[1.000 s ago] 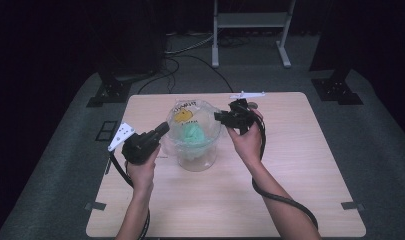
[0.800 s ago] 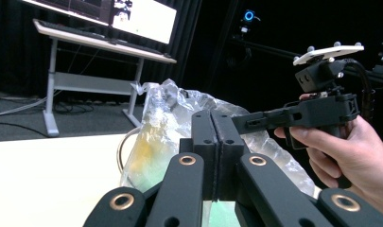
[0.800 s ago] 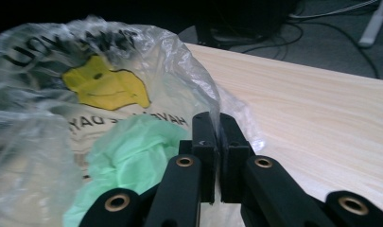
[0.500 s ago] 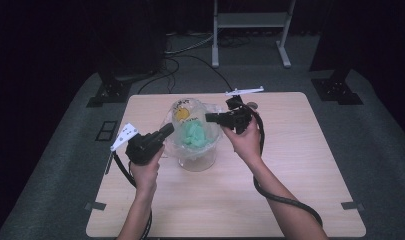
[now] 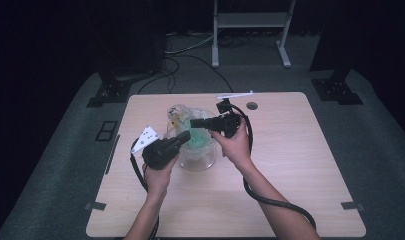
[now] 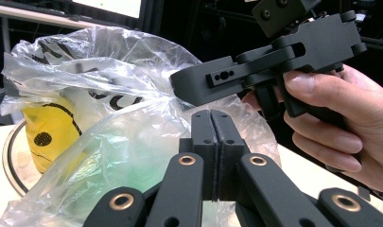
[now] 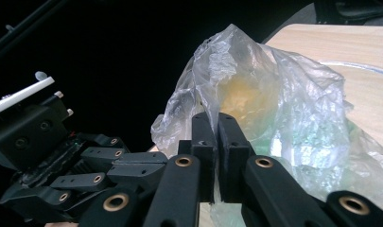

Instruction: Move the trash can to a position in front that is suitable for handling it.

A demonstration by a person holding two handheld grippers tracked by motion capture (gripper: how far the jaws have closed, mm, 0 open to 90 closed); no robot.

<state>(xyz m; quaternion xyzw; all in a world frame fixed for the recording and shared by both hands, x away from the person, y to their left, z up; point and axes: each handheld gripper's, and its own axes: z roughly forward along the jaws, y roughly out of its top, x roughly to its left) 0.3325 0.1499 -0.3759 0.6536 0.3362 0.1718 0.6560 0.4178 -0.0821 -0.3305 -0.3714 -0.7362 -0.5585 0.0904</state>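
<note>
From my high view the table (image 5: 290, 165) sits lit from overhead while everything from nine through twelve to three o'clock falls into near-black. My gripper views are sharp up close, with glare on the plastic bag (image 6: 132, 94).

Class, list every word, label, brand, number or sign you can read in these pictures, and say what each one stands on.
No text can be read in full.
Black print on the clear plastic bag: broken curved strokes, creased and cut off, not legible.
Yellow item inside the bag: black curved line and a dotted black circle, a drawing rather than words.
Left gripper and right gripper: no markings to be seen.
</note>
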